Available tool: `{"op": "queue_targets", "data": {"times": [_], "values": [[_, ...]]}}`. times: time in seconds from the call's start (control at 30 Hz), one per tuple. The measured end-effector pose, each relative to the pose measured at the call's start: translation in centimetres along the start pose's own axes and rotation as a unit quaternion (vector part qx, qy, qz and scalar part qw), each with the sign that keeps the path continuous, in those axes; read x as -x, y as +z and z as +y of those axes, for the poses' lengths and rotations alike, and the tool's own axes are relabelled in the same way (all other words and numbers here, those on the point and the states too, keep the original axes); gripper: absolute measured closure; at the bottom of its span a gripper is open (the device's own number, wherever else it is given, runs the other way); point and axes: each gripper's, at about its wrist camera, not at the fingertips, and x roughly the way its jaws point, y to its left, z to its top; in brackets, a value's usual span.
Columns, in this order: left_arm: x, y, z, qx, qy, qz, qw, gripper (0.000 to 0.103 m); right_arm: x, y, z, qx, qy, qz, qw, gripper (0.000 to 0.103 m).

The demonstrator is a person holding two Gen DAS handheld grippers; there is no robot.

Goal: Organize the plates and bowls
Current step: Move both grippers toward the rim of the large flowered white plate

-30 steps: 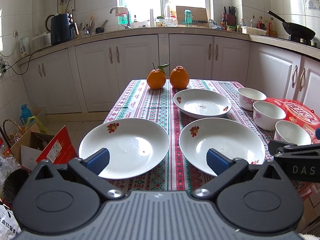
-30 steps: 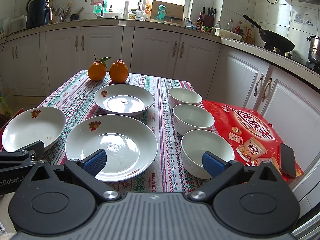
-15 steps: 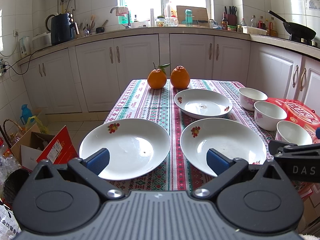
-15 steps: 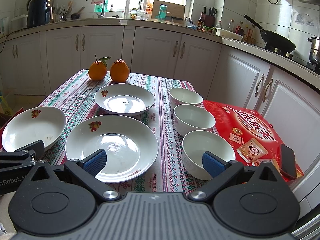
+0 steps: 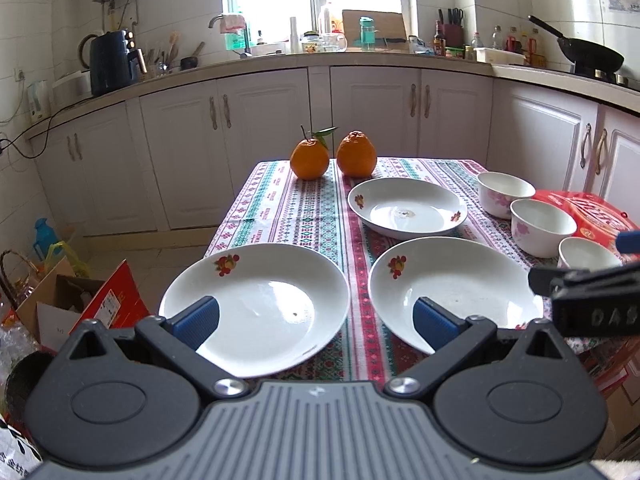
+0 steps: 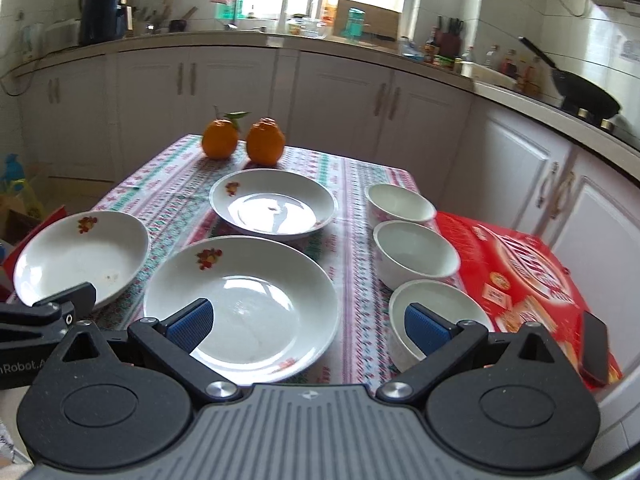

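Over table: right gripper [image 6: 306, 322] moved forward (wide open), left gripper [image 5: 316, 322] unchanged, open.

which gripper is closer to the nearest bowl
Right. The right gripper has one finger at the nearest bowl; the left gripper sits over the plates, with that bowl off to its right.

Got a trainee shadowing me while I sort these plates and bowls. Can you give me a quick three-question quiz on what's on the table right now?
1. How many plates and how many bowls are on the table?
2. True or false: the bowls are already stacked.
3. The two oranges sit at: A) the near edge, B) the far end, C) inside a bowl.

Key
1. Three plates: near-left plate, near-right plate, far plate; three bowls.
2. False; they stand in a row beside the red box.
3. B.
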Motion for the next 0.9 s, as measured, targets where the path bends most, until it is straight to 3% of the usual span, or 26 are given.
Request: {"op": "queue_targets", "data": {"times": [0.43, 0.63, 0.9], "values": [[-2.1, -2.5, 4.7, -0.041, 0.004, 0.033, 0.9986, 0.001, -3.2, 4.6, 0.3, 0.036, 0.156, -0.004, 0.987, 0.000], [-3.4, -4.2, 6.4, -0.047, -0.019, 0.065, 0.9966, 0.001, -5.8, 6.1, 1.4, 0.044, 0.191, 0.020, 0.980, 0.000], [-5.9, -4.3, 7.4, -0.036, -0.049, 0.080, 0.9950, 0.001, -9.1, 7.1, 3.4, 0.056, 0.195, 0.054, 0.978, 0.000]]}}
